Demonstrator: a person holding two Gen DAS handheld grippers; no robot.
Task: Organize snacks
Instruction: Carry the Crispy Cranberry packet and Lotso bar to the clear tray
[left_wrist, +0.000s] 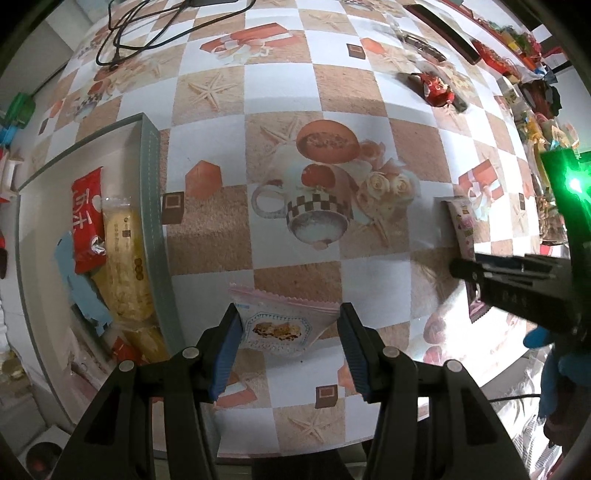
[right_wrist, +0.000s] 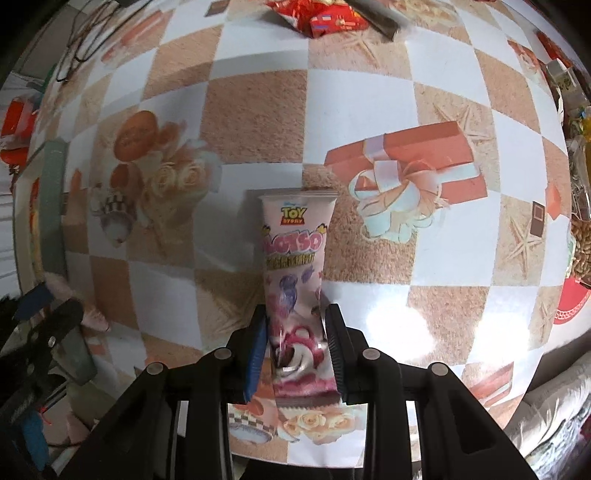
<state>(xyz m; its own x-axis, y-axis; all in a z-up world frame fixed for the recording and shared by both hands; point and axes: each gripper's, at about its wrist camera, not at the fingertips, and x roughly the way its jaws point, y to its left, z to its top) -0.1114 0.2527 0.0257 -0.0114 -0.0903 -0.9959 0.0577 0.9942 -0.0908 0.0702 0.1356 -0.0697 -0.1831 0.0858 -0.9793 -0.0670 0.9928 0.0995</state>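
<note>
Your left hand-held gripper (left_wrist: 288, 343) straddles a pink-edged snack packet (left_wrist: 280, 325) near the bench's (left_wrist: 332, 92) front edge, pads not pressing it. At the left edge, your box (left_wrist: 149, 206) holds red and yellow packets.

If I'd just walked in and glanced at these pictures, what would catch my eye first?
Probably the pink Toy Story snack packet, standing between the fingers of the right gripper over the busy checkered tablecloth. Next, the left gripper has a small pink-edged snack bag between its fingers, with a visible gap at the right pad. To its left sits a grey box already holding red and yellow snack packs.
</note>
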